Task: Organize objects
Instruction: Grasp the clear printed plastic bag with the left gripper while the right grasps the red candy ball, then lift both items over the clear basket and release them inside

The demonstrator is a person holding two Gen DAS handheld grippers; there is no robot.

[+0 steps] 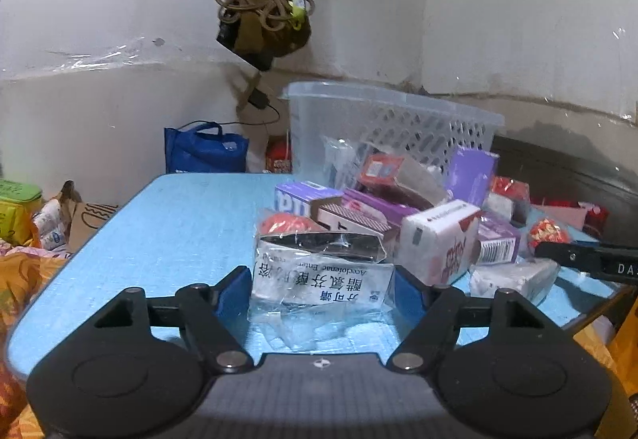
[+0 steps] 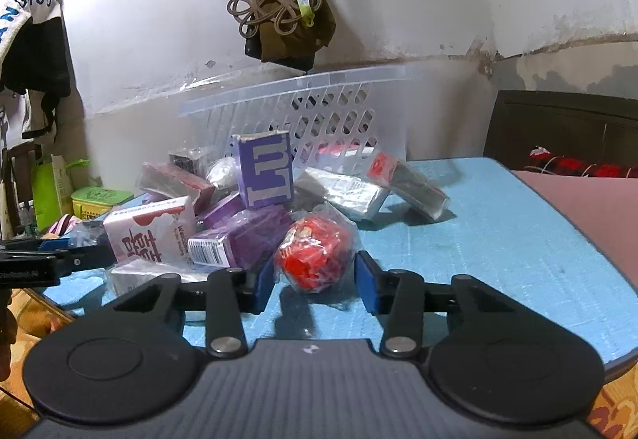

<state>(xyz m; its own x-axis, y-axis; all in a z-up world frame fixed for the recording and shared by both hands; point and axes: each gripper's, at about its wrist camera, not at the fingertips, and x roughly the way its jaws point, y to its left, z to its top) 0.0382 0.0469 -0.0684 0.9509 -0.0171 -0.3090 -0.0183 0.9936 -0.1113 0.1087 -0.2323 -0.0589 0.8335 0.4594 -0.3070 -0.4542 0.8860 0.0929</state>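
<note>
Through the left wrist camera, my left gripper [image 1: 321, 289] straddles a white medicine box in crinkled clear wrap [image 1: 321, 279] lying at the near edge of the pile on the blue table [image 1: 179, 231]. Its blue pads [image 1: 233, 293] sit just beside the box's two ends; I cannot tell whether they press on it or only flank it. Behind the box lie a red wrapped ball [image 1: 285, 223], purple cartons [image 1: 303, 199] and a white and red carton [image 1: 438, 239], all tumbled against a translucent plastic basket [image 1: 390, 128] lying on its side. My other gripper's black finger [image 1: 590, 259] pokes in from the right edge.

Through the right wrist camera, my right gripper [image 2: 315, 279] is clamped on a red ball in clear wrap [image 2: 315, 255], its blue pads [image 2: 265, 285] pressing both sides while the ball rests on the blue table [image 2: 498, 239] at the pile's near right edge. Left of it lie a purple barcode carton [image 2: 235, 243] and the white and red carton [image 2: 151, 235]; a purple box [image 2: 265, 170] stands upright behind, in front of the tipped basket [image 2: 319, 108].
</note>
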